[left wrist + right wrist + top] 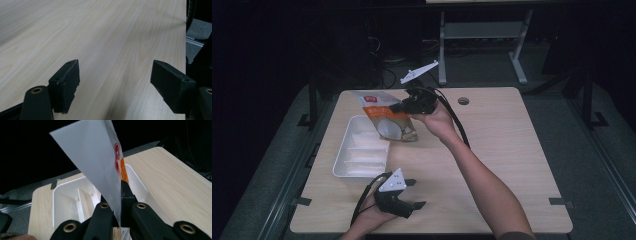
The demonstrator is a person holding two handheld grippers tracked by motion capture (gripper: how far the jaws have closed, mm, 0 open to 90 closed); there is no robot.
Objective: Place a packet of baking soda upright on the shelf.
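Orange-and-white plastic snack pouch (388, 119), upper middle of the frame over the white divided tray (346, 165), hangs clenched in my right claw (404, 106); I should lower it flat, left claw (412, 194) idle, agape.

Black hand-held gripper (411, 189) with brass screw eyelets, grey three-cornered plate, trailing cable.

Left tongs (113, 82) wide apart, nothing btwn, over bare wood table (105, 32).
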